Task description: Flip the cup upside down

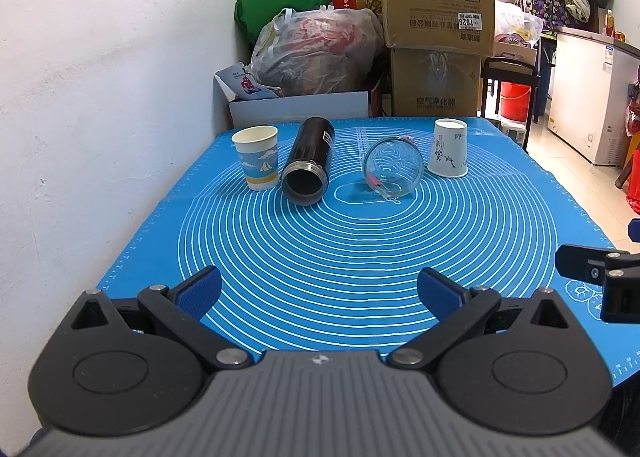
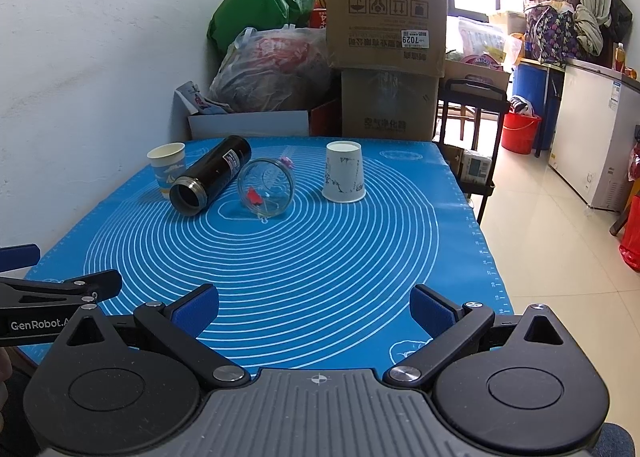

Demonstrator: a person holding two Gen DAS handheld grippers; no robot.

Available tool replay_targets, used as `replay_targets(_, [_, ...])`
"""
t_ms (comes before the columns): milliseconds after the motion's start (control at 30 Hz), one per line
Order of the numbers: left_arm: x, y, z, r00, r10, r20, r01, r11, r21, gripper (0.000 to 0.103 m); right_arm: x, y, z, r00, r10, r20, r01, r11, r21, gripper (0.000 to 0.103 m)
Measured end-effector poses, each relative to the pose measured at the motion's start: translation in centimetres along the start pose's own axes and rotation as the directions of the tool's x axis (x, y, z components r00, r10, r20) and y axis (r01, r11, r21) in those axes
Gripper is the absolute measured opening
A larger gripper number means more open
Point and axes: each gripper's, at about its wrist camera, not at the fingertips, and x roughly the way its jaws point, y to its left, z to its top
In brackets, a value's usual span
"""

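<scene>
Left wrist view looked along the left gripper [image 1: 319, 291], whose jaws stood spread wide with nothing between them, hovering over the near part of a blue mat [image 1: 360, 241] printed with white rings that covered the worktop. At the far side of the mat four vessels stood in a row. On the far left, a paper cup with a sailboat print [image 1: 256, 157] stood upright, mouth up, just beside a black flask [image 1: 307, 161] that lay on its side with its open threaded mouth toward the camera. Right of the flask, a clear glass jar [image 1: 393, 165] also lay on its side, mouth toward the camera, with something small and red inside. Farthest right, a white paper cup with a dark print [image 1: 448, 147] stood upside down, wide rim on the mat, near the jar but apart from it. Part of the right gripper's black finger showed at the right edge.

Right wrist view showed the right gripper [image 2: 314, 309] likewise released, jaws wide apart and holding nothing, over the mat's near edge. Behind the worktop stood stacked cardboard boxes [image 2: 386, 37] and a full plastic bag [image 2: 272, 69] against a white wall [image 2: 80, 57].
</scene>
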Motion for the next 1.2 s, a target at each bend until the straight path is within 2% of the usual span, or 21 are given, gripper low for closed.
replay_targets(400, [1.6, -0.9, 1.3, 1.0, 0.005, -0.001, -0.005, 0.999, 0.035, 0.103, 1.6, -1.5, -0.1, 1.0, -0.008, -0.016, 0.008, 1.0, 0.024, 0.103])
replay_targets(533, [3.4, -1.2, 2.8, 1.0, 0.014, 0.001, -0.014, 0.998, 0.06, 0.103, 2.4, -2.0, 0.1, 1.0, -0.01, -0.025, 0.011, 0.999, 0.037, 0.103])
replay_targets(733, [7.7, -2.5, 6.3, 0.999, 0.014, -0.038, -0.009, 0.99, 0.139, 0.103, 4.0, -3.7, 0.2, 0.999, -0.024, -0.044, 0.027, 0.997, 0.067, 0.103])
replay_targets(800, [9.5, -3.1, 7.9, 0.998, 0.01, -0.059, 0.0, 0.985, 0.171, 0.103, 4.7, -4.4, 0.2, 0.998, -0.028, -0.052, 0.032, 0.997, 0.077, 0.103])
replay_targets(900, [12.0, -3.9, 10.3, 0.995, -0.032, -0.094, 0.05, 0.98, 0.191, 0.103, 5.8, -5.3, 0.3, 0.997, -0.035, -0.064, 0.04, 0.995, 0.086, 0.103])
replay_targets(1033, [16.2, -5.5, 14.3, 0.984, -0.065, -0.165, 0.102, 0.968, 0.227, 0.103, 7.3, -6.6, 0.5, 0.996, -0.039, -0.077, 0.047, 0.993, 0.106, 0.103])
replay_targets(1200, [22.1, -7.9, 17.3, 0.951, -0.071, -0.3, 0.153, 0.954, 0.257, 0.103, 8.9, -8.4, 0.4, 0.994, -0.048, -0.093, 0.061, 0.988, 0.139, 0.103])
